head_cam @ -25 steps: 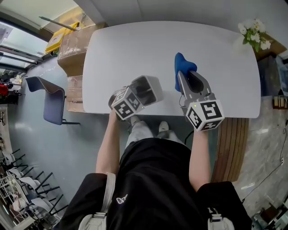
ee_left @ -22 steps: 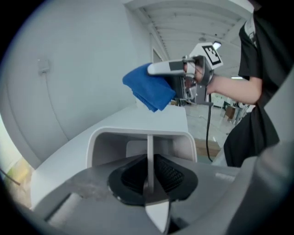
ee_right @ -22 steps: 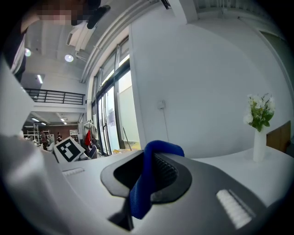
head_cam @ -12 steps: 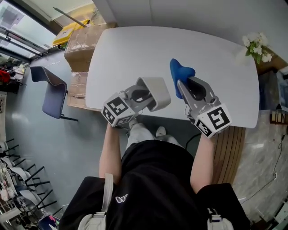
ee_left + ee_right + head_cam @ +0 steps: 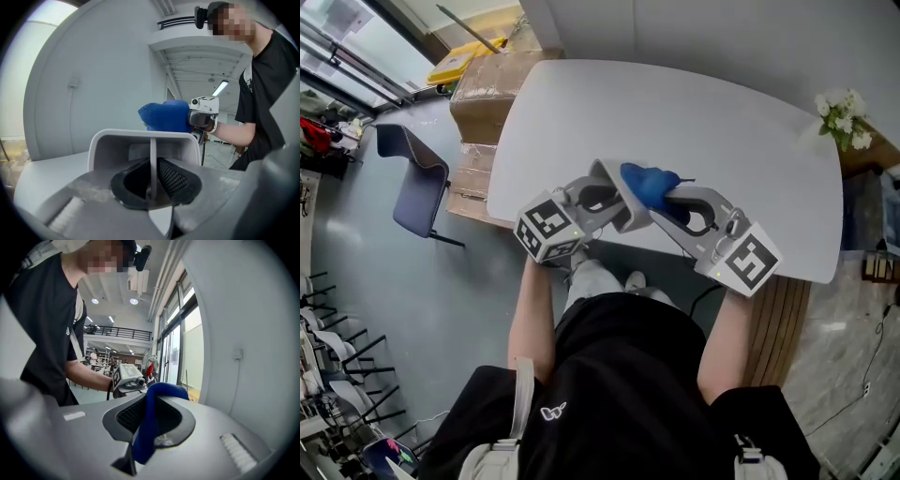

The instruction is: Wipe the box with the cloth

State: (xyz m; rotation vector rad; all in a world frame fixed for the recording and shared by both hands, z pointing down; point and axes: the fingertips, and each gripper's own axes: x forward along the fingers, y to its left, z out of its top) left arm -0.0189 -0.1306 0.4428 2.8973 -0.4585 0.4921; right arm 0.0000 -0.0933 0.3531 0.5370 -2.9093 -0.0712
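Note:
A pale grey open box (image 5: 619,195) is held tilted above the near edge of the table, my left gripper (image 5: 602,200) shut on one of its walls. In the left gripper view the box wall (image 5: 151,154) runs upright between the jaws, with the box's rim (image 5: 140,137) beyond. My right gripper (image 5: 664,202) is shut on a blue cloth (image 5: 647,184), which lies against the box's right side. The cloth (image 5: 164,116) shows just over the rim, with the right gripper (image 5: 204,112) behind it. In the right gripper view the cloth (image 5: 149,420) hangs folded between the jaws, facing the left gripper (image 5: 125,377).
The white table (image 5: 722,131) spreads beyond the grippers. Cardboard boxes (image 5: 483,89) and a blue chair (image 5: 412,178) stand to its left. White flowers (image 5: 844,117) sit at the far right corner, and a wooden bench (image 5: 778,314) lies at the near right.
My right gripper has swung left with the cloth, from apart at the right to against the box. The left gripper has kept hold of the box, now tilted further.

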